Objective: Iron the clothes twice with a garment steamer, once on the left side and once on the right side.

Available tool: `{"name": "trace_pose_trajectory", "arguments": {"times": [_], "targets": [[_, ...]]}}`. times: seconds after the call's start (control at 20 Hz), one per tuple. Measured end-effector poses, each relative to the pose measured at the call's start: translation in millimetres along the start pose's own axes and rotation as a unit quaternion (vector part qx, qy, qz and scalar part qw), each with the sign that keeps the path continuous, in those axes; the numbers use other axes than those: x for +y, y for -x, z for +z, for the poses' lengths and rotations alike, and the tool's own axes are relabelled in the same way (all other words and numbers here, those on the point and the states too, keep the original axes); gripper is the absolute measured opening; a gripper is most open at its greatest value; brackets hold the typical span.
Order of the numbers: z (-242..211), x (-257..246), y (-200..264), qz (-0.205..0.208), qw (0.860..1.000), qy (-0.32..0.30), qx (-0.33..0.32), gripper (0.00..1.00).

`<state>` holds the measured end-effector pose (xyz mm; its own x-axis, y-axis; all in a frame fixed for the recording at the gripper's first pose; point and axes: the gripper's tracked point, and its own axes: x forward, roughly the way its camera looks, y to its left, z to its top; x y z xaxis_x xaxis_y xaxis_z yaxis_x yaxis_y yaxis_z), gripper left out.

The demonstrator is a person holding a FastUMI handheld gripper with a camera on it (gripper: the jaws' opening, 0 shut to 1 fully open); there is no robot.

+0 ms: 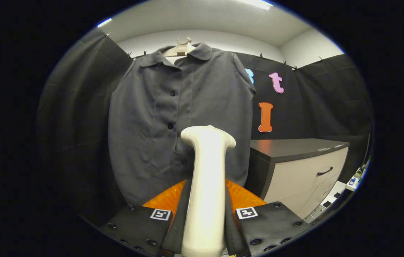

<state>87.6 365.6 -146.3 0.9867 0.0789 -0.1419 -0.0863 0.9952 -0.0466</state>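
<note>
A dark grey buttoned shirt (151, 117) hangs on a pale hanger (181, 47) against the black cloth wall, facing me. My gripper (206, 200) is shut on a cream garment steamer (207, 160), both fingers pressing its handle from the sides. The steamer rises between the fingers, and its flared head points toward the lower middle of the shirt, near the button line. Whether the head touches the cloth I cannot tell. The steamer hides part of the shirt's lower front.
A cabinet (305, 171) with a dark top and pale drawers stands just right of the shirt, close to its hem. Small items (357, 176) lie on a low surface further right. Black cloth walls close in the left and back.
</note>
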Motion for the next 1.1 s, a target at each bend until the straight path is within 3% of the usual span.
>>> {"name": "trace_pose_trajectory", "arguments": {"times": [0.45, 0.7, 1.1], "targets": [[105, 56, -11, 0.071, 0.993, 0.021, -0.089, 0.52], [114, 95, -18, 0.115, 0.988, 0.027, -0.099, 0.52], [101, 122, -41, 0.135, 0.986, 0.044, -0.082, 0.52]]}}
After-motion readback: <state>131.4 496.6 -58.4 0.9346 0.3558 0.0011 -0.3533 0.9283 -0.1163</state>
